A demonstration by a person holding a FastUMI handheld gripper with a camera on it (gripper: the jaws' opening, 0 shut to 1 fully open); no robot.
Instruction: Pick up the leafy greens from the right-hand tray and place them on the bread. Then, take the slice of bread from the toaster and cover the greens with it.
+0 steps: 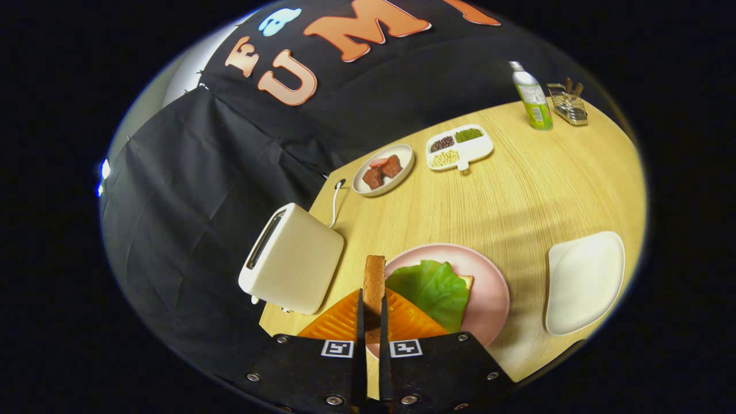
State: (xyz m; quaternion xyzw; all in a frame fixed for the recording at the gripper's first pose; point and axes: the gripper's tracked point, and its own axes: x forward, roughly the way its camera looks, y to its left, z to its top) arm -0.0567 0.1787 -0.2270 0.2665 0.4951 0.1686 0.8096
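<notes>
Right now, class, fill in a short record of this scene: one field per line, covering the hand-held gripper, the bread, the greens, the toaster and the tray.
hand-held gripper: shut on the bread slice, both fingers pressing its faces
bread slice: held upright on edge, above the table, between toaster and pink plate
leafy greens: lying on the bottom bread on the pink plate
toaster: white, slot open
white tray: right of the plate, bare
step left: cover the greens

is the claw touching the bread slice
Touching: the gripper view shows the claw shut on the upright bread slice, a finger pressing each side.
</notes>
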